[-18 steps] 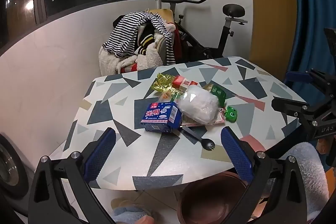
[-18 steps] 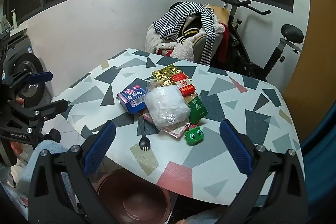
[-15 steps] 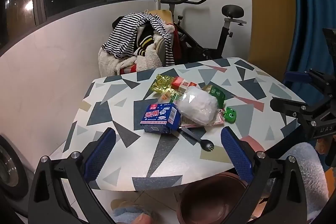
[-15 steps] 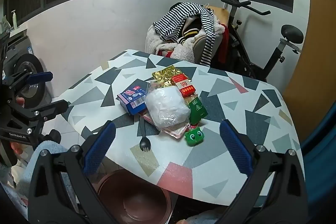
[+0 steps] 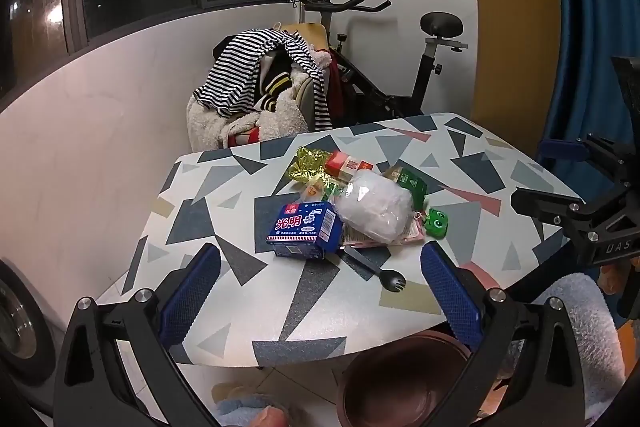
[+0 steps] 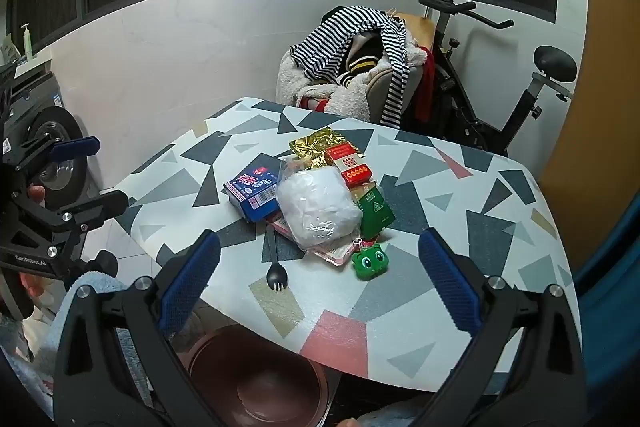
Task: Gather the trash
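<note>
Nothing has been collected yet, as far as the pictures show: all the trash lies in one heap near the middle of the worktop, and the dark reddish bin, standing on the floor under the near edge, looks empty.

Going left to right in the right wrist view: the left gripper hangs off the left edge of the worktop, its fingers apart and holding nothing. Next comes one blue carton at the left of the heap, then one black spork lying nearer, its head toward the near edge. One white plastic bag sits in the middle on top of a pink wrapper that shows only at its edge. Behind it, farther away, lie one gold foil wrapper and one red box. To the right are one green packet and one small green frog toy, the frog nearest of all.

The right gripper hovers short of the near edge, fingers wide apart and empty, with the heap framed between them.

By my count that leaves eight pieces to move, though smaller scraps may be hidden under the bag. I judge the task is at its very start, both grippers ready but neither touching anything.
</note>
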Demonstrator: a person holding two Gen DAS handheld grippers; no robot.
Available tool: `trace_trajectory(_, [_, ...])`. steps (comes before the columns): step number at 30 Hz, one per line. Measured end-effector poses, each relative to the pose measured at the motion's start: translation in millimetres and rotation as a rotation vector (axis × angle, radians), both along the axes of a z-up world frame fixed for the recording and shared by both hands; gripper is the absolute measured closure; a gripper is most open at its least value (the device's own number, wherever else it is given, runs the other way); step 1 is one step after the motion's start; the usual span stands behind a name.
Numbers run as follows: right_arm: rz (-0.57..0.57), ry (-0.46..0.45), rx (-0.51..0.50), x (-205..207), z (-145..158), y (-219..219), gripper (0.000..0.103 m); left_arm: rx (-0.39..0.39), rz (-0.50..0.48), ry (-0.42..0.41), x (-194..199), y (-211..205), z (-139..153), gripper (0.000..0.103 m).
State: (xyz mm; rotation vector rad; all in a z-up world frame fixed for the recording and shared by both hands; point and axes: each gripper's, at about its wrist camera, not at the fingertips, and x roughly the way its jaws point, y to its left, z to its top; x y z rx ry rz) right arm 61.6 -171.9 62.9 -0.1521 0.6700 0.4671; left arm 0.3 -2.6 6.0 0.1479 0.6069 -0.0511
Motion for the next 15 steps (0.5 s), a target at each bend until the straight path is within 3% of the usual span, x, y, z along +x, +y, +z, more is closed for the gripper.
trace_trajectory(15, [-0.002, 0.000, 0.005, -1.5, -0.7, -0.9, 0.006, -0.001, 0.005, 0.000, 1.4, 2.9, 2.8, 0.005])
